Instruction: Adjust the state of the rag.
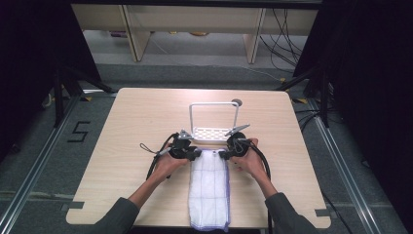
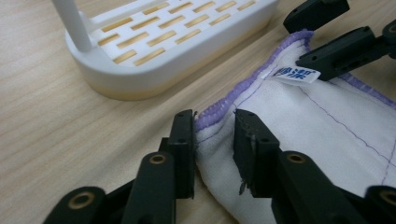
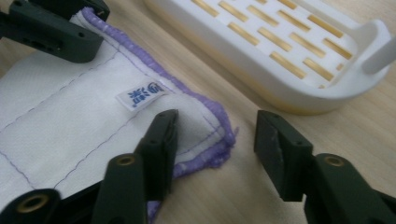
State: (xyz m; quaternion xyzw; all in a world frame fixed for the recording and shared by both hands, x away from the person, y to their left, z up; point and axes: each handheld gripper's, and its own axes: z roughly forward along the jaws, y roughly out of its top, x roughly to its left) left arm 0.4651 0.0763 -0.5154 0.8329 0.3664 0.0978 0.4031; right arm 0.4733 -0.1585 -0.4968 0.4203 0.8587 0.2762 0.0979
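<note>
A white cloth (image 1: pixel 209 190) with purple edging lies as a long folded strip on the table, running from the near edge toward a white slotted rack (image 1: pixel 213 132). My left gripper (image 1: pixel 197 153) is at the cloth's far left corner and my right gripper (image 1: pixel 223 154) at its far right corner. In the left gripper view the left gripper (image 2: pixel 215 116) is open, its jaws straddling the purple hem of the cloth (image 2: pixel 303 116). In the right gripper view the right gripper (image 3: pixel 217 119) is wide open around the other corner of the cloth (image 3: pixel 60 116). A small printed label (image 3: pixel 142 95) sits near that far hem.
The rack has a tall white hoop handle (image 1: pixel 214 105) and stands just beyond the cloth's far edge, a short gap from both grippers. Its base (image 2: pixel 140 74) lies close ahead of the left jaws. The wooden table (image 1: pixel 131 126) stretches bare to the left and right.
</note>
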